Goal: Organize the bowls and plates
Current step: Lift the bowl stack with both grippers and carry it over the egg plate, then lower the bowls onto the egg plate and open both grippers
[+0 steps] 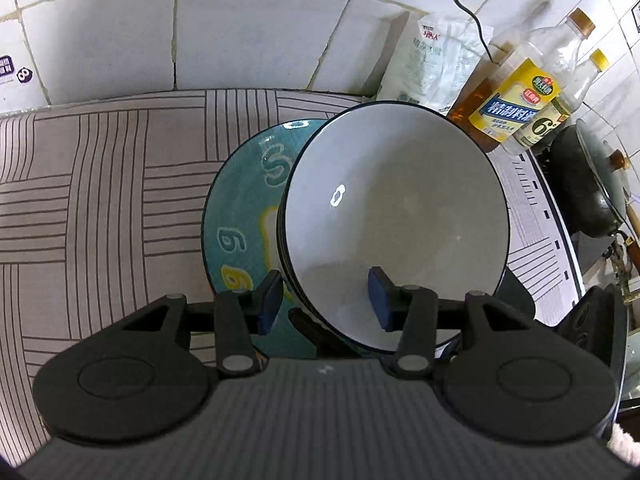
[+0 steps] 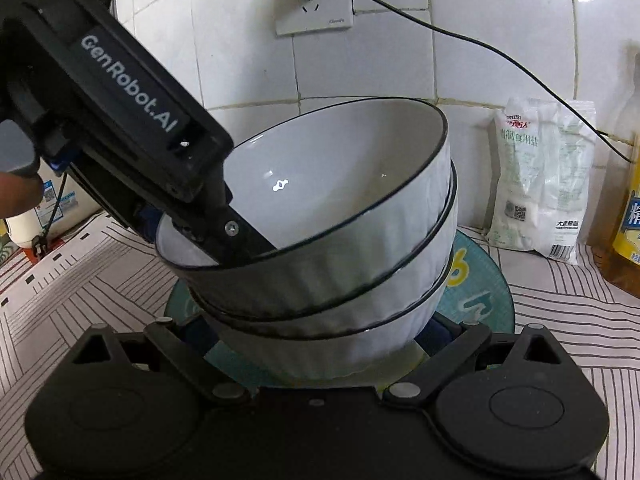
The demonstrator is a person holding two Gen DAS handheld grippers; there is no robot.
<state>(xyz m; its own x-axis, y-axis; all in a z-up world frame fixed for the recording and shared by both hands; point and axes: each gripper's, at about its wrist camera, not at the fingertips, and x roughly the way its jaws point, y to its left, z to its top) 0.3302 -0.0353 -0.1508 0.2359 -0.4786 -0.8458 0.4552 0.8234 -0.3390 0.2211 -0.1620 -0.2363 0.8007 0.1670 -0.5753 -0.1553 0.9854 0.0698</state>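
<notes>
Nearest: left tool part-open, astride the near rim of the top bowl, one pad outside the wall, one inside, neither visibly pressing. Right tool spread wide, fingers flanking the lowest bowl's base; cannot tell whether the pads touch. Between them: stack of bowls, three white with dark rims, round, mouths upward, top bowl tilted, lower on the left tool's side. Beneath: teal plate, flat on the striped surface. Beyond: salt bag, bottles, tiled wall.
</notes>
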